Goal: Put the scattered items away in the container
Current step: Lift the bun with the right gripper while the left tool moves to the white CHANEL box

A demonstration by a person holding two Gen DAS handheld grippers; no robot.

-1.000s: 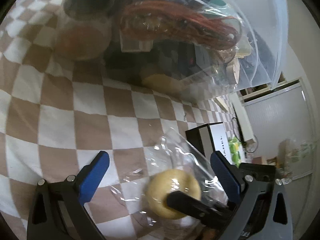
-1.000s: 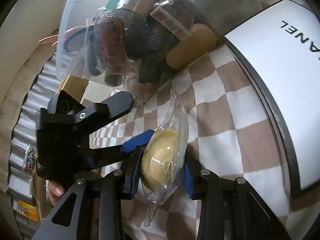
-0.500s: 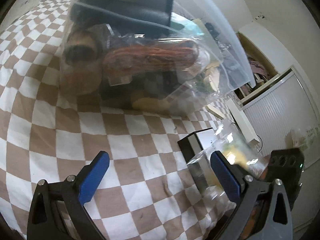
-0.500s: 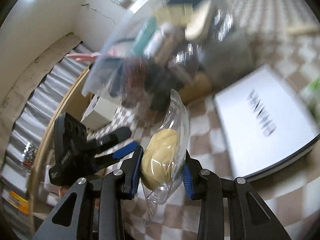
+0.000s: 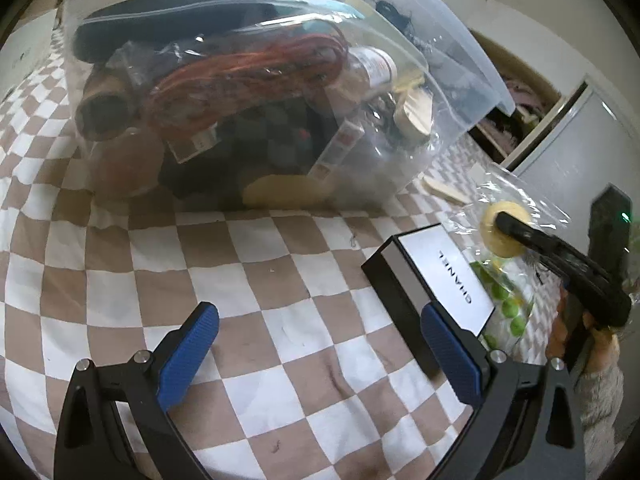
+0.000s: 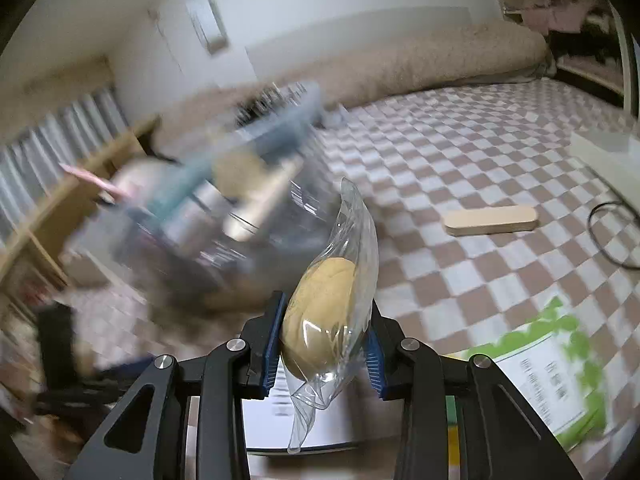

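Observation:
A clear plastic container [image 5: 460, 44] full of assorted items stands on the checkered cloth at the back of the left wrist view; it is blurred in the right wrist view [image 6: 208, 208]. My right gripper [image 6: 322, 336] is shut on a yellow round piece in a clear bag [image 6: 320, 312] and holds it in the air, right of the container; the bag also shows in the left wrist view [image 5: 502, 230]. My left gripper [image 5: 316, 344] is open and empty, low over the cloth in front of the container.
A black box with a white lid [image 5: 436, 276] lies right of my left gripper. A green-printed packet [image 6: 548, 364] lies beside it. A flat wooden stick [image 6: 492, 220] and a black cable [image 6: 612, 236] lie further off. A long pillow [image 6: 420, 64] lines the bed's far edge.
My right gripper has lifted the bagged yellow piece off the cloth and carried it up and to the right. My left gripper has drawn back from the container, still open.

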